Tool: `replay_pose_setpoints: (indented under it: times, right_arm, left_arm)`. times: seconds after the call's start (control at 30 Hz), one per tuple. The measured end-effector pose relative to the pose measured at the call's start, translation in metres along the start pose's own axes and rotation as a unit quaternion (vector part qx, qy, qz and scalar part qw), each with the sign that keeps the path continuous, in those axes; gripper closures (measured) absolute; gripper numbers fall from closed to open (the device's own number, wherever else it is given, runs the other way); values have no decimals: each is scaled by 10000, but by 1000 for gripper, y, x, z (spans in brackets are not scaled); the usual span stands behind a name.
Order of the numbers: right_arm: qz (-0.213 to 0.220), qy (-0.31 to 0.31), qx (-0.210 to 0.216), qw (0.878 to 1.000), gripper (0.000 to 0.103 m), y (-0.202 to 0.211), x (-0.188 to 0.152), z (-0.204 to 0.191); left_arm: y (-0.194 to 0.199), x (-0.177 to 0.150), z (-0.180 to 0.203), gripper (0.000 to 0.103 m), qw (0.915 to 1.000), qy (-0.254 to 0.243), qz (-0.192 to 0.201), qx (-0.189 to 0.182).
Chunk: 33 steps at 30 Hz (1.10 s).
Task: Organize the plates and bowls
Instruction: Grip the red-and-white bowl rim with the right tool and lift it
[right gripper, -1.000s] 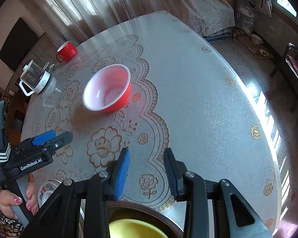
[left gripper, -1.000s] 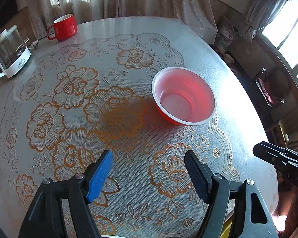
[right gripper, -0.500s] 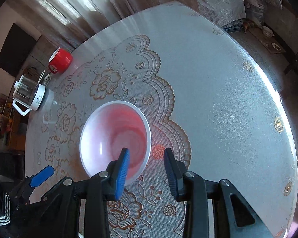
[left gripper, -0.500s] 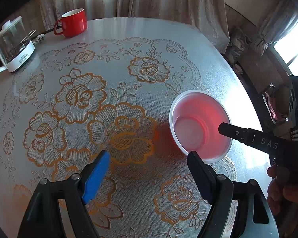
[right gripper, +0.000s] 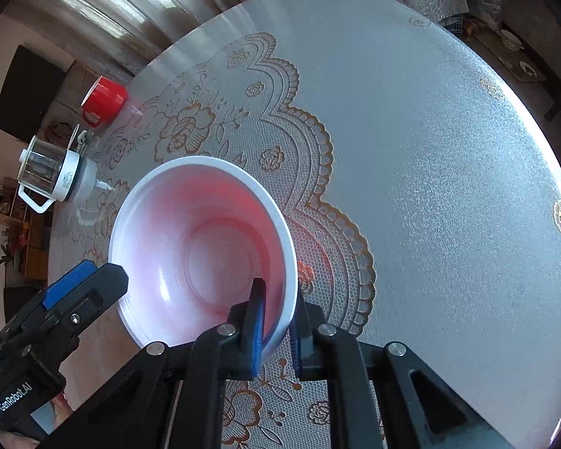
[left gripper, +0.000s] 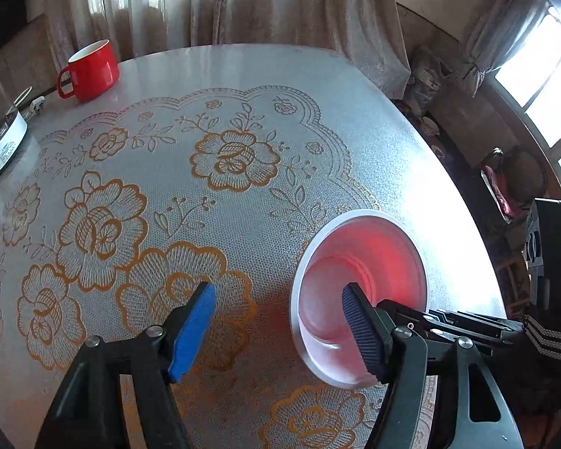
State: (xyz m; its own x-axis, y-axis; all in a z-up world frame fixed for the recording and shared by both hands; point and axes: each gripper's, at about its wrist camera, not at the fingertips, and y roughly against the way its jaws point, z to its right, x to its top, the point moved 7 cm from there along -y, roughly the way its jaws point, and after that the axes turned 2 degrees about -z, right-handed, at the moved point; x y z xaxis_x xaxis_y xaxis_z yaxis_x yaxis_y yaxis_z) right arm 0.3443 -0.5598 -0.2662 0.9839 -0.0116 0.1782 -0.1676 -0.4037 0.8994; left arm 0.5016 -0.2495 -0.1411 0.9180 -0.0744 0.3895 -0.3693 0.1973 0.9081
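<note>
The right gripper [right gripper: 276, 321] is clenching the rim of the red bowl [right gripper: 202, 247]: one blue pad is lying inside the bowl wall and the other is pressing from outside, at about 5 o'clock of the rim as the right wrist view shows it. Its jaws have just been closing, and the bowl wall is between them.

The left gripper [left gripper: 280, 329] is standing released. Its jaws have just been closing too, but they are still apart and no pad is pressing on anything. Its blue left pad is hanging over the lace pattern of the table, and its dark right pad is showing in front of the bowl's inside; whether it is touching the bowl I cannot tell. In the right wrist view this gripper [right gripper: 82, 280] is coming in just beside the bowl's rim at about 8 o'clock.

The bowl [left gripper: 359, 292], red outside and pale pink-white inside, is sitting on the round table [right gripper: 430, 149], on the edge of the gold flower pattern, at about 4 o'clock of the table in the left wrist view.

Farther out, a red mug [left gripper: 91, 71] is standing near the table edge at about 11 o'clock, well apart from the bowl. A glass kettle [right gripper: 52, 176] with white base is standing near the mug, at about 9 o'clock.
</note>
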Motion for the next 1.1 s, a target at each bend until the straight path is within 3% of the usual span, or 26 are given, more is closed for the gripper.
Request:
replay_pose_setpoints:
  times: [0.03,0.1,0.2,0.7,1.1]
  right_arm:
    - [5,18,-19,10000,94,0,-1,0]
    - [6,90,-71,9999,95,1,-3,-1]
    - [7,54,-47,10000,95,3,-8,2]
    - [107,-37,-109,9999,97,31,-33,1]
    - [445,-128,-91,9989,97,83,-71,0]
  left_arm:
    - [-3,-1,2,49,10000,-74,-33,55]
    - [-11,-4,5,87,9997,-165,-168,50]
    - [-13,-11,5,94,9996,-180,-227,-3]
    - [21,-44,20,96,9989,-446,-66,-113]
    - [81,-70,49,96,9965,-709,352,-254]
